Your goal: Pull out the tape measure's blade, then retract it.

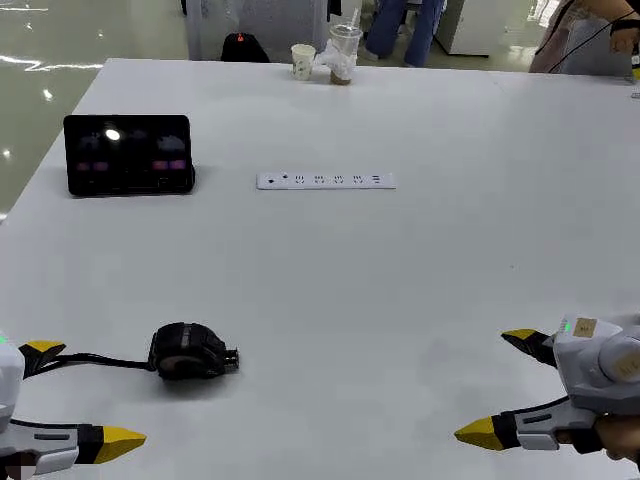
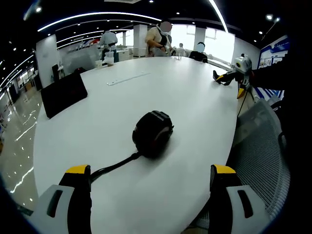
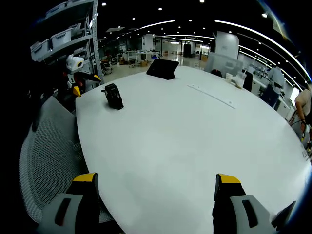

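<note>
A black tape measure [image 1: 190,351] lies on the white table [image 1: 420,280] near its front left, with a black strap trailing left. Its blade is fully in. In the left gripper view the tape measure [image 2: 152,132] sits ahead of my left gripper [image 2: 151,178], whose yellow-tipped jaws stand wide apart with nothing between them. My left gripper [image 1: 85,395] is at the lower left of the head view, just left of the tape measure. My right gripper [image 1: 505,385] hangs open at the lower right, far from the tape measure [image 3: 112,95]. My right gripper [image 3: 155,183] holds nothing.
A dark tablet on a stand [image 1: 128,154] sits at the back left. A white power strip [image 1: 325,181] lies mid-table. Two cups [image 1: 322,57] stand at the far edge. A mesh chair [image 3: 46,161] is by the table's near edge. People stand beyond the table.
</note>
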Demonstrator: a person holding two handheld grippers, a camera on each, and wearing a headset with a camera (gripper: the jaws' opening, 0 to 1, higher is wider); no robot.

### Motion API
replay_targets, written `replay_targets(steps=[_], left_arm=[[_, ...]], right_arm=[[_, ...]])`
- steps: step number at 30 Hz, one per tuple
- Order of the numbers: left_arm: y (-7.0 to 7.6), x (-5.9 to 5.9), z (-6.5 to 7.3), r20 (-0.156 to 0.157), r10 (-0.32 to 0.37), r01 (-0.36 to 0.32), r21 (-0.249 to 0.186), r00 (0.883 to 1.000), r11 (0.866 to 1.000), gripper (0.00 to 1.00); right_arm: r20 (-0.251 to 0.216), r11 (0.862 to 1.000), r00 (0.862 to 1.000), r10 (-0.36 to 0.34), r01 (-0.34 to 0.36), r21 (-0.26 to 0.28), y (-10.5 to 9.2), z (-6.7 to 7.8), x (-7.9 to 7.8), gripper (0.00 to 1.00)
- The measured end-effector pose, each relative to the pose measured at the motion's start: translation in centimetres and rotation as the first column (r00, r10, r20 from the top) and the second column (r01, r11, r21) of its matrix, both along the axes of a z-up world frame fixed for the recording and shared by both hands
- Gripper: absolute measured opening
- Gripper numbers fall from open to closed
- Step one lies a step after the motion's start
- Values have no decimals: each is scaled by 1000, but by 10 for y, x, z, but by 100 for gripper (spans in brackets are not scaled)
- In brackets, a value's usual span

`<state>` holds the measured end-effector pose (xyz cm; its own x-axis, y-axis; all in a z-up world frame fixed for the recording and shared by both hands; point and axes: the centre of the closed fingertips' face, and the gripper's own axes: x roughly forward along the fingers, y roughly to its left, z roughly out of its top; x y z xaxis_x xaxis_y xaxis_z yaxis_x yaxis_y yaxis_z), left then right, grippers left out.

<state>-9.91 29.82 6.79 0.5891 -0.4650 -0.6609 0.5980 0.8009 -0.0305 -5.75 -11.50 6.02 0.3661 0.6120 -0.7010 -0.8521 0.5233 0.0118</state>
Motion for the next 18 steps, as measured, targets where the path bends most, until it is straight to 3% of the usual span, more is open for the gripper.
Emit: replay_targets(steps=[11, 18], left_arm=[[-1, 4, -1, -18, -59, 59, 4, 998, 998, 98], [-3, 10, -2, -21, -124, 125, 36, 992, 992, 99]], right_arm=[[-4, 999, 999, 45, -45, 7, 13, -8, 1, 99], [-7, 997, 997, 77, -77, 7, 19, -11, 1, 99]])
